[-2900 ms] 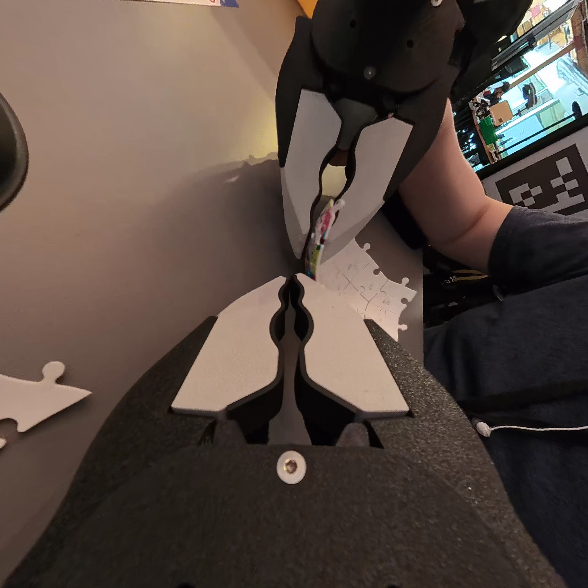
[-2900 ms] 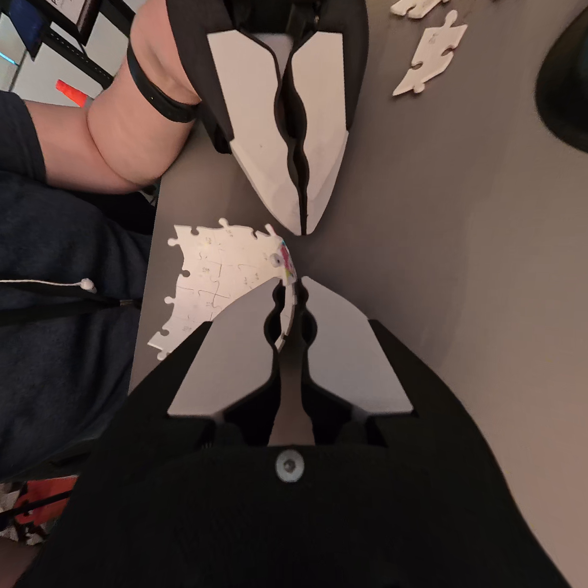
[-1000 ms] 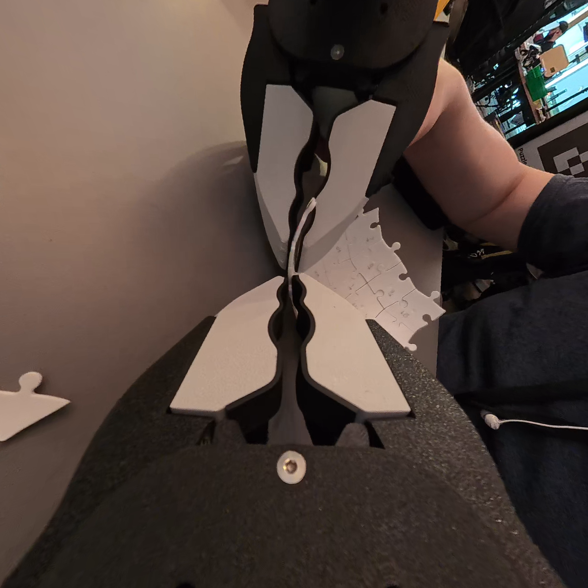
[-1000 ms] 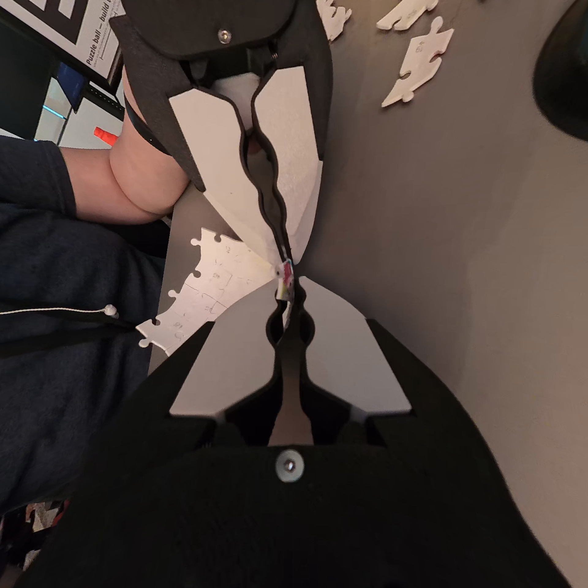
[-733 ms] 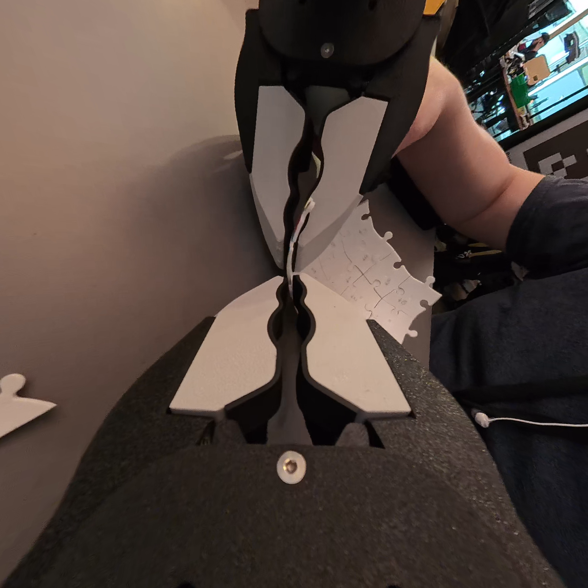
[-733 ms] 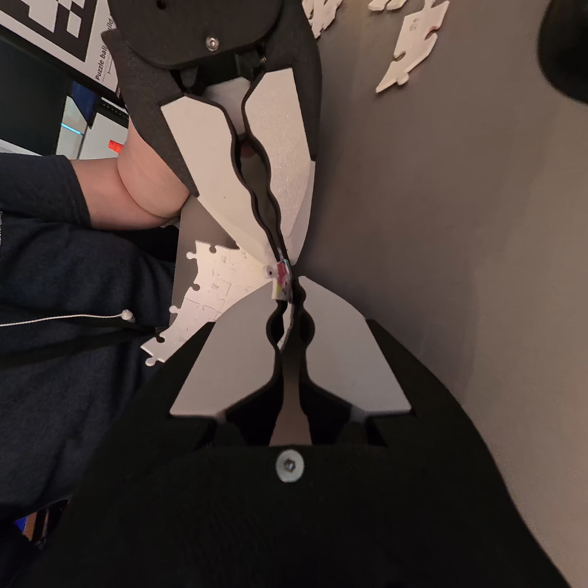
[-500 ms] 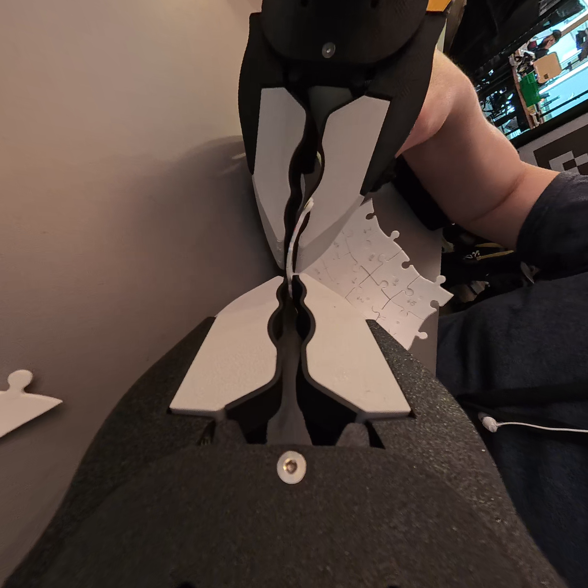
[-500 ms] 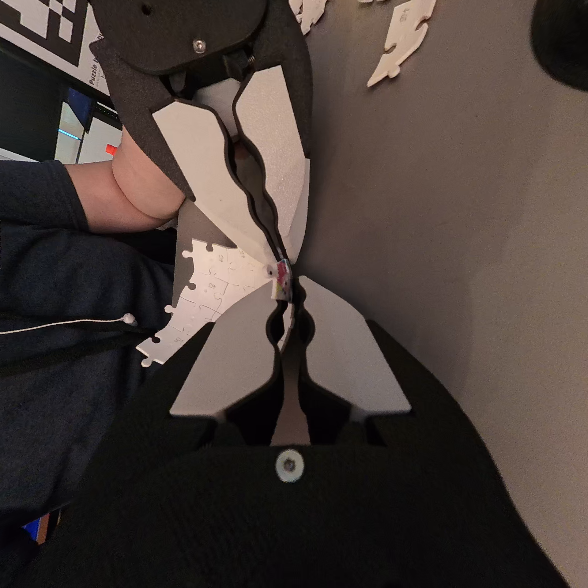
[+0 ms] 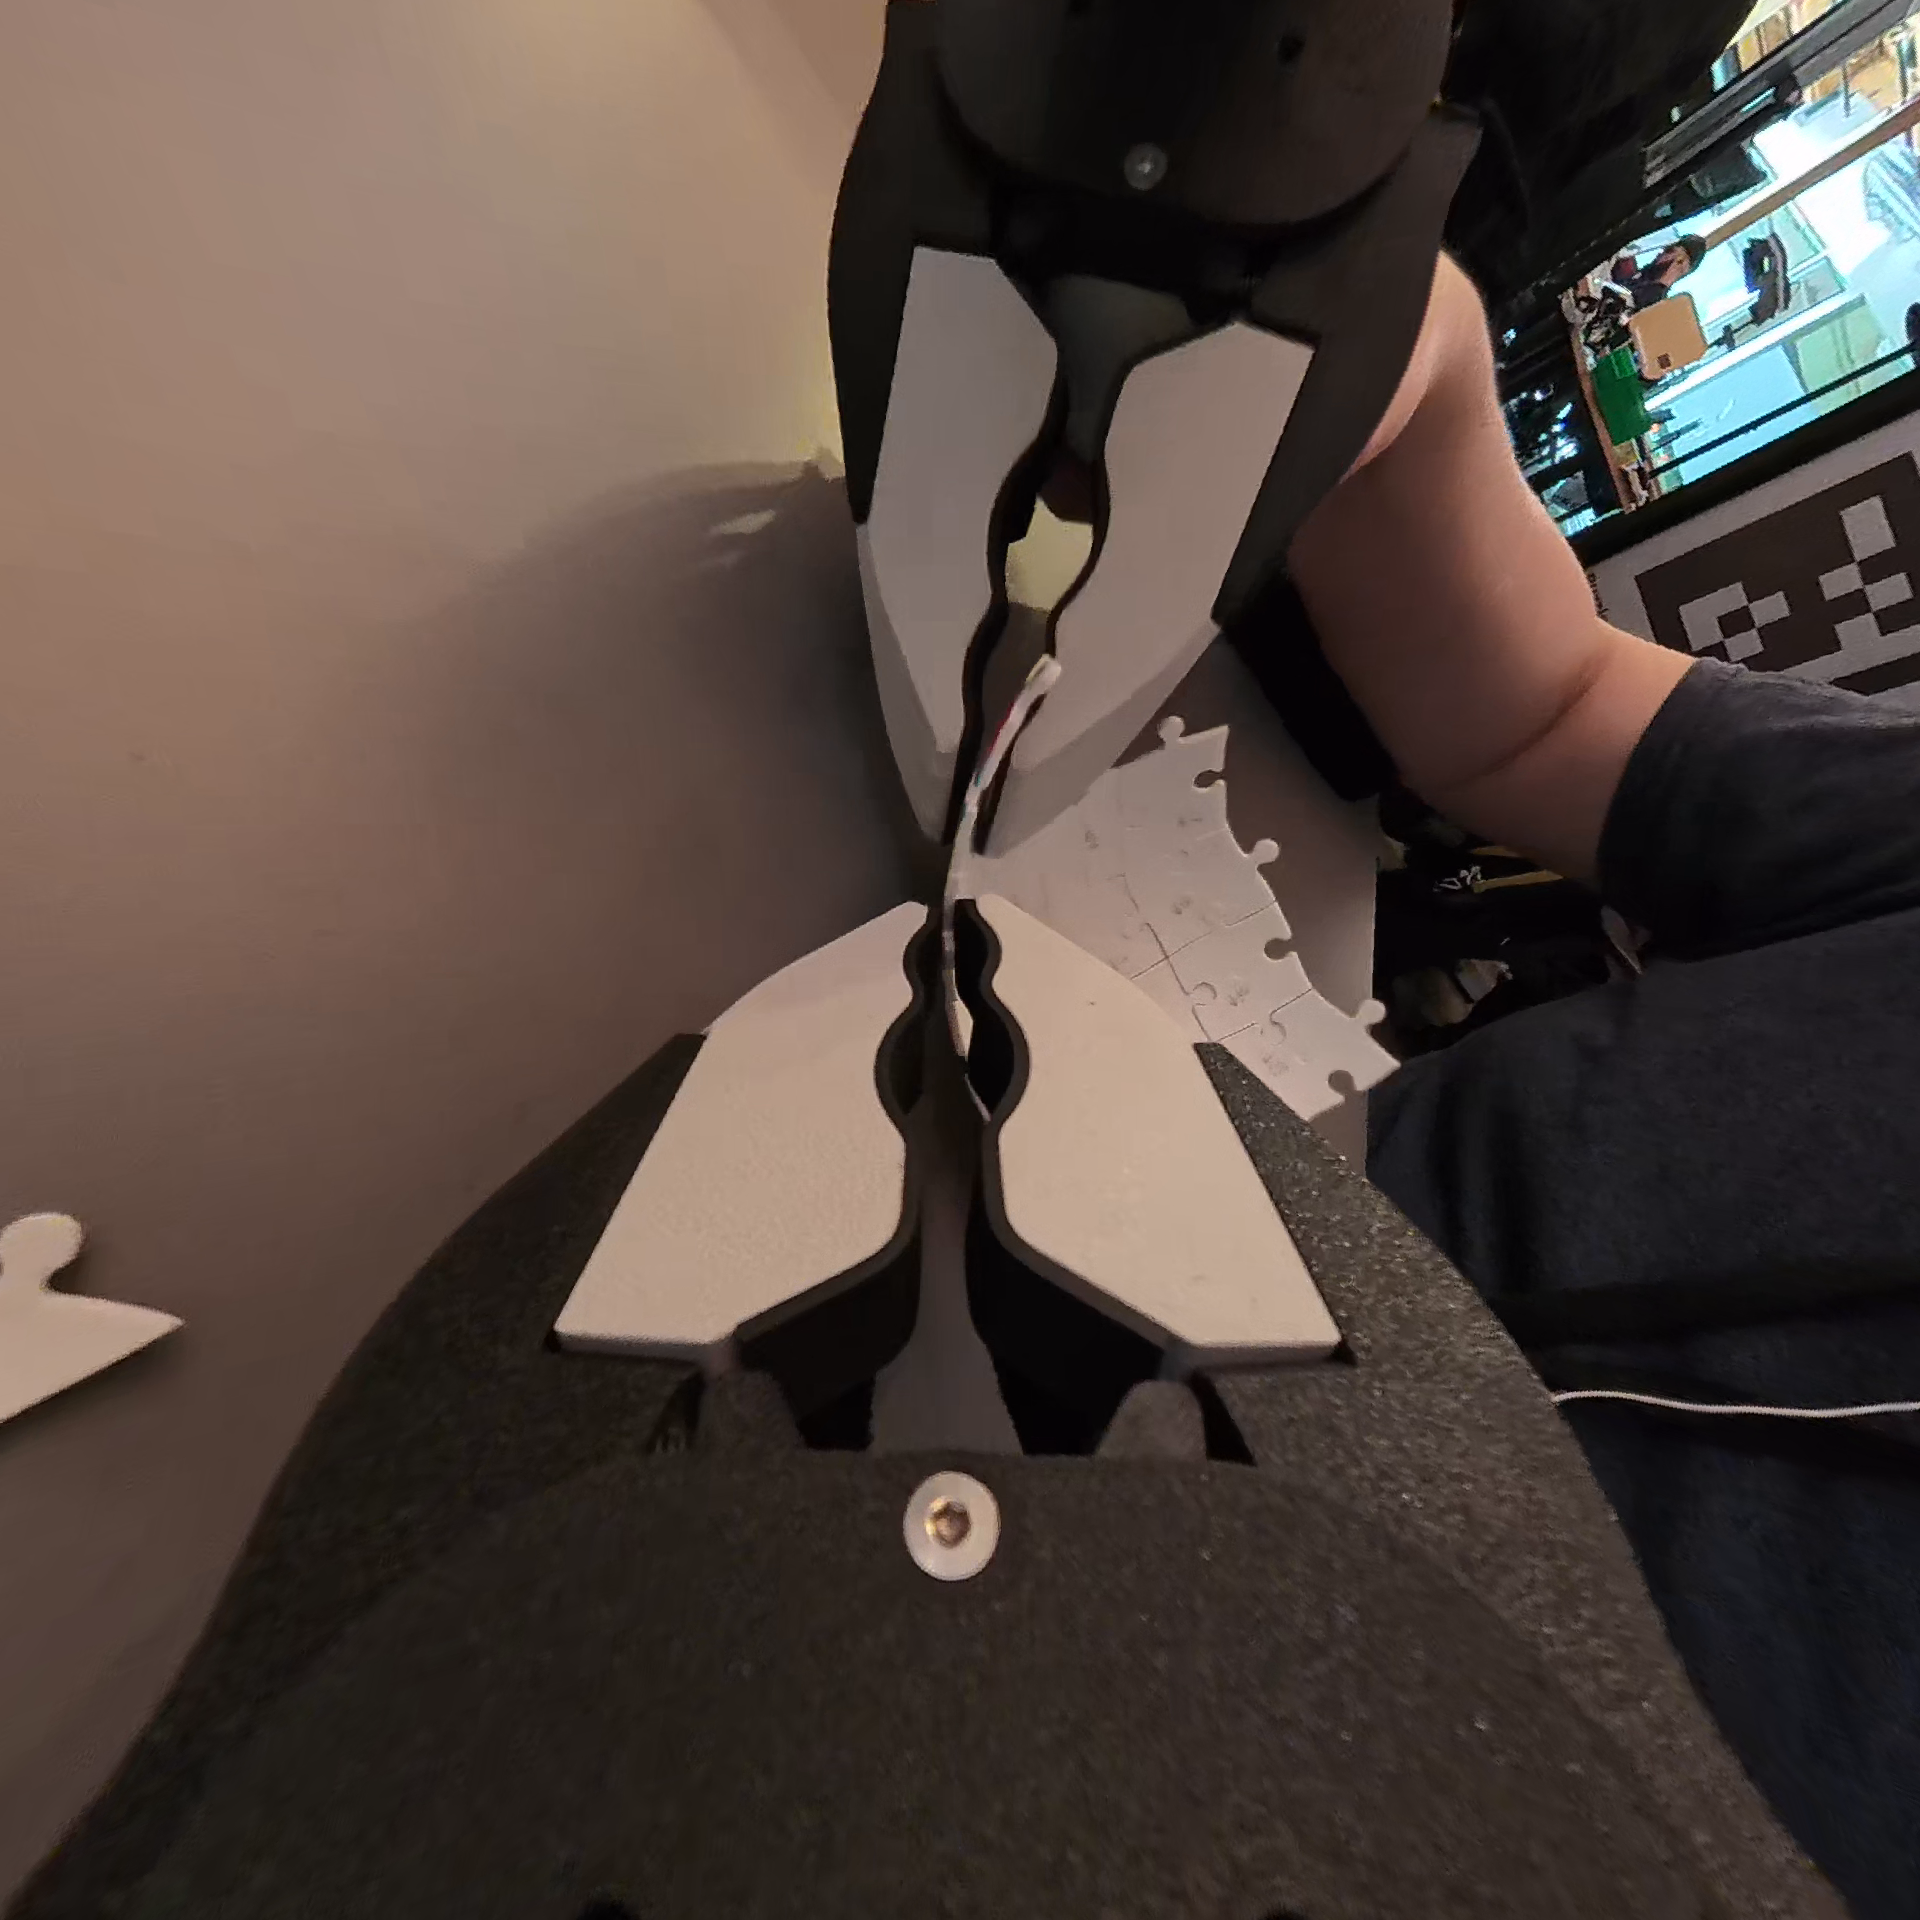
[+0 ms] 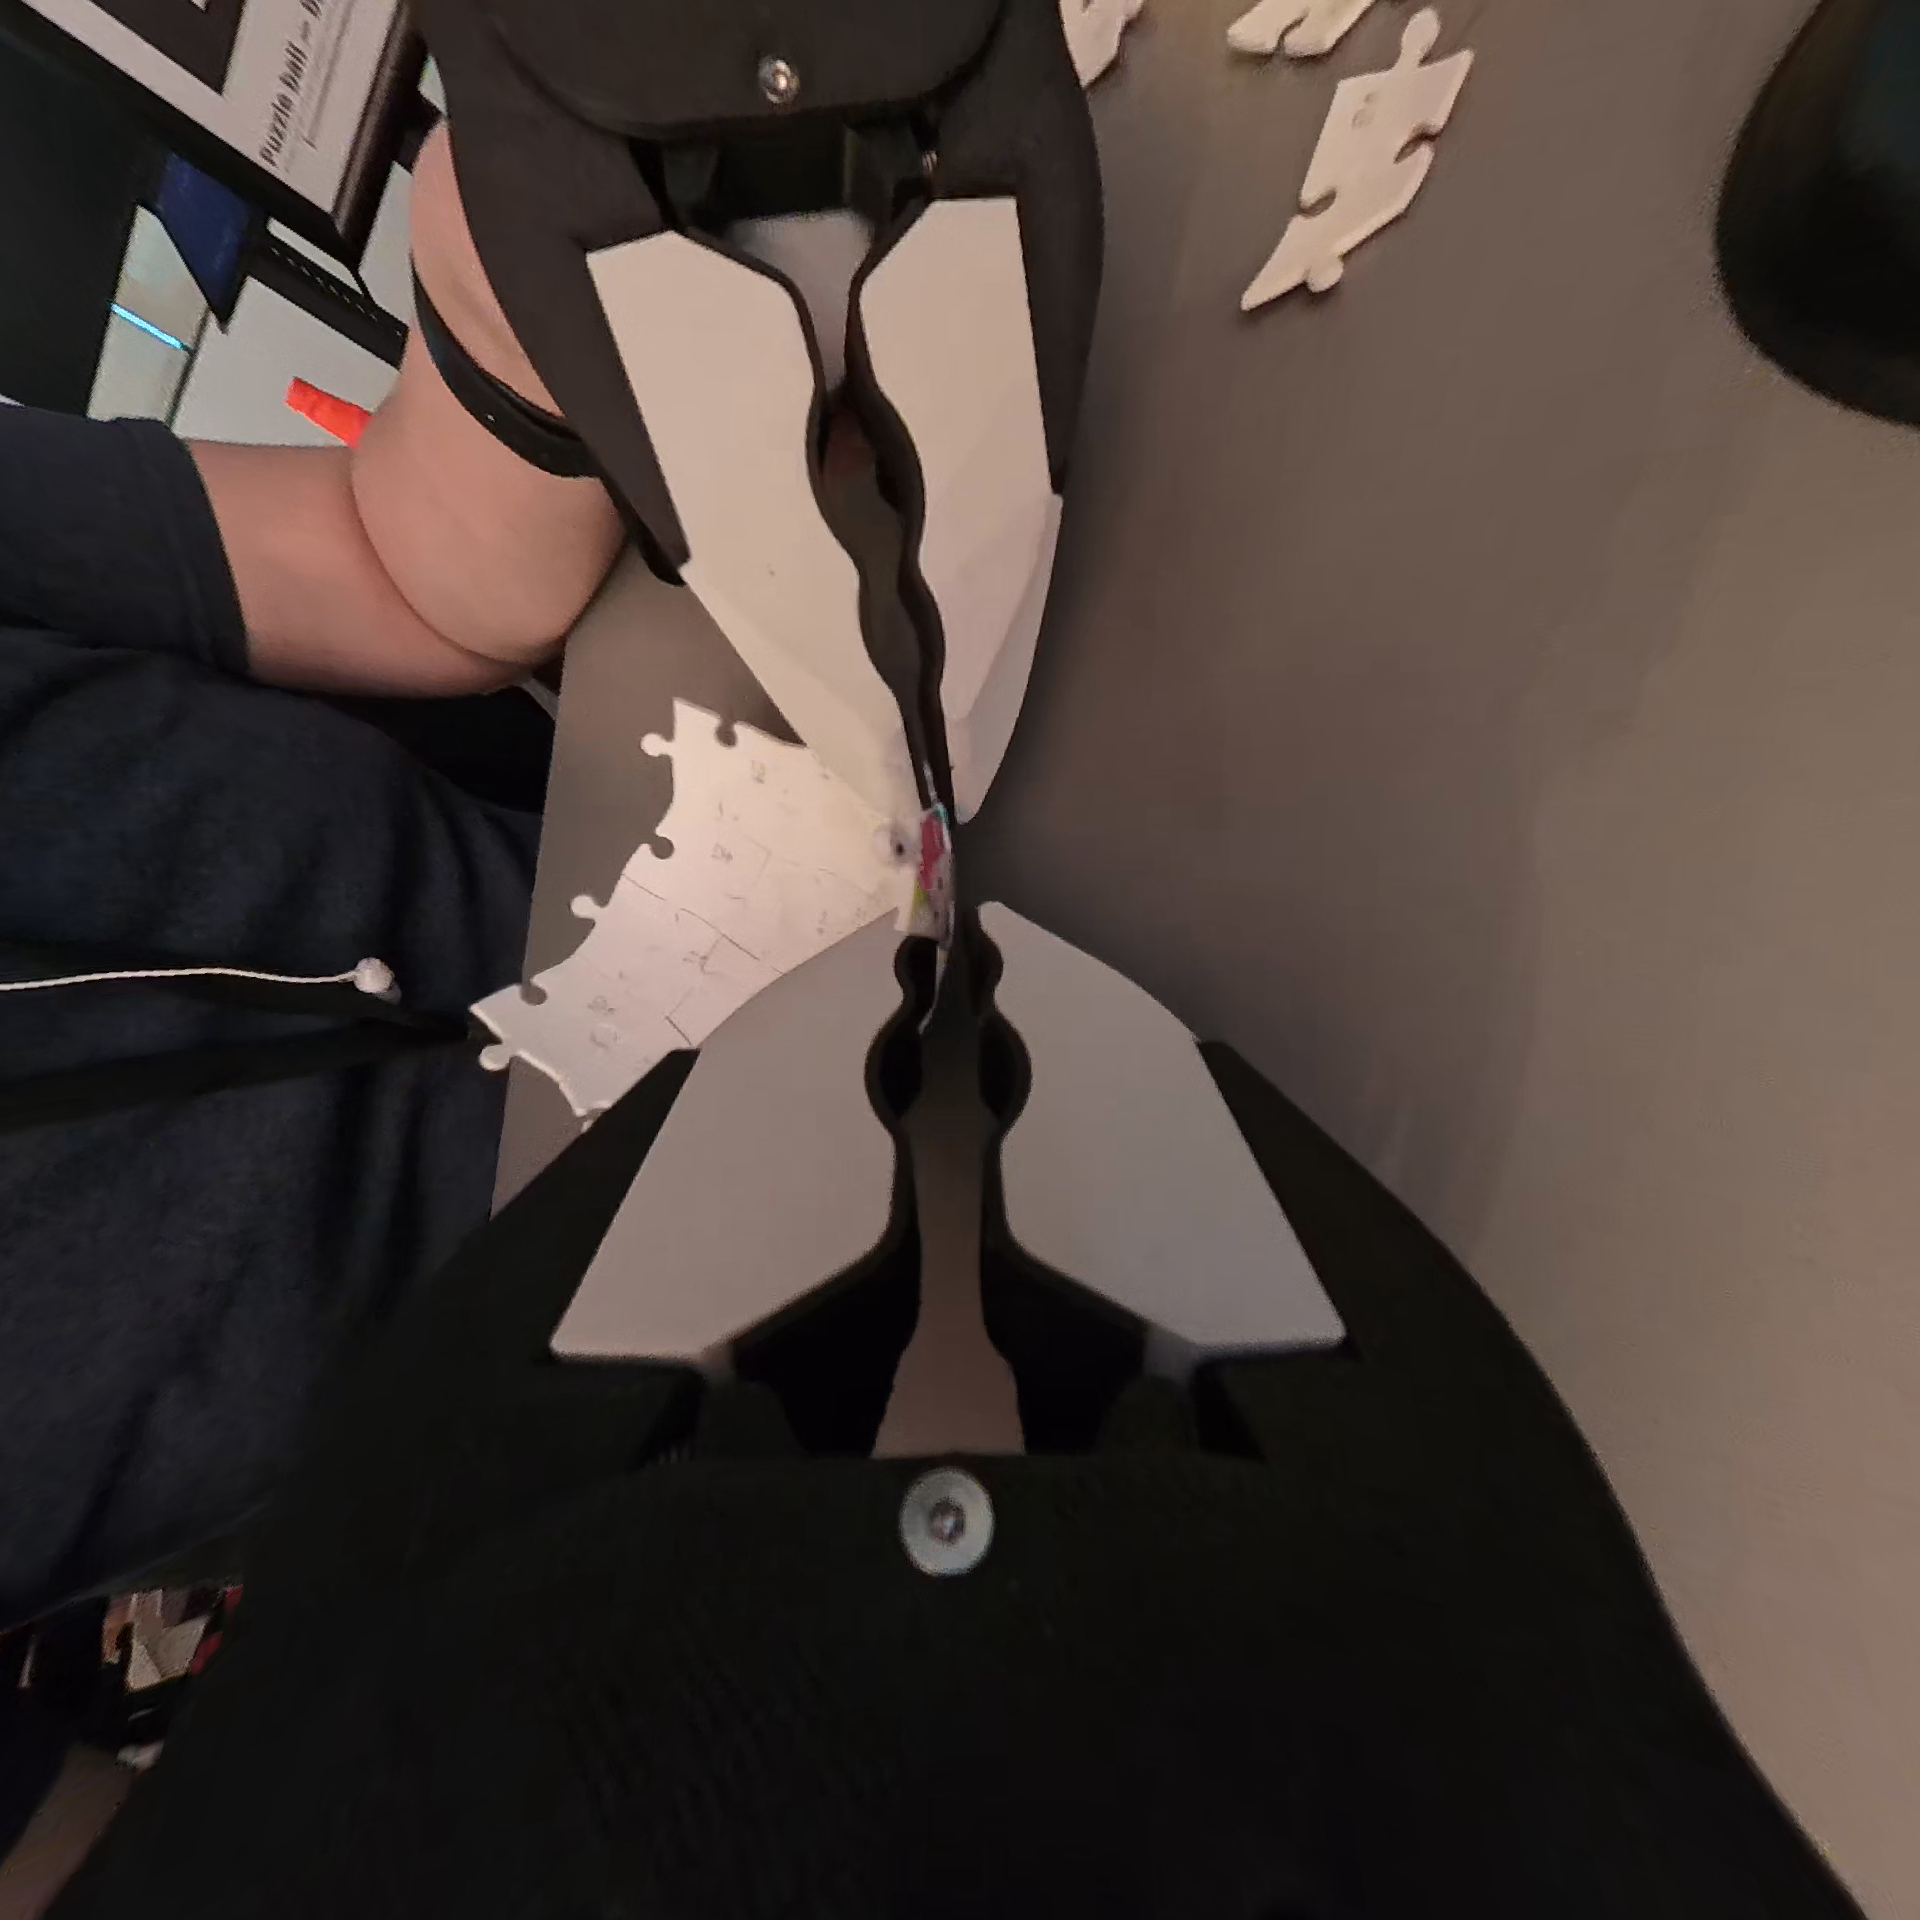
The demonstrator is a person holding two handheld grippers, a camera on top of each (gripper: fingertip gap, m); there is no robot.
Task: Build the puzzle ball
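A curved section of joined puzzle pieces (image 9: 1195, 914) shows its white back and hangs over the grey table's near edge; it also shows in the right wrist view (image 10: 748, 894). Its edge runs edge-on between the two grippers, with a colourful printed face (image 10: 933, 862) showing there. My left gripper (image 9: 951, 920) is shut on this edge from one side. My right gripper (image 10: 948, 925) is shut on it from the opposite side. The two grippers meet almost tip to tip; the right one (image 9: 971, 831) enters the left wrist view from the top, the left one (image 10: 940, 800) the right wrist view.
Loose white puzzle pieces lie on the grey table: one at the left (image 9: 62, 1320), several at the far end (image 10: 1361, 156). A dark round object (image 10: 1829, 208) sits at the right. The person's forearms (image 9: 1507, 644) and dark clothing (image 10: 208, 1143) are beside the table edge. The grippers are tip to tip, or close to it.
Early on the left gripper was shut clear of the puzzle; it now pinches the section's edge opposite the right gripper. Both grippers have shifted and tilted slightly together since.
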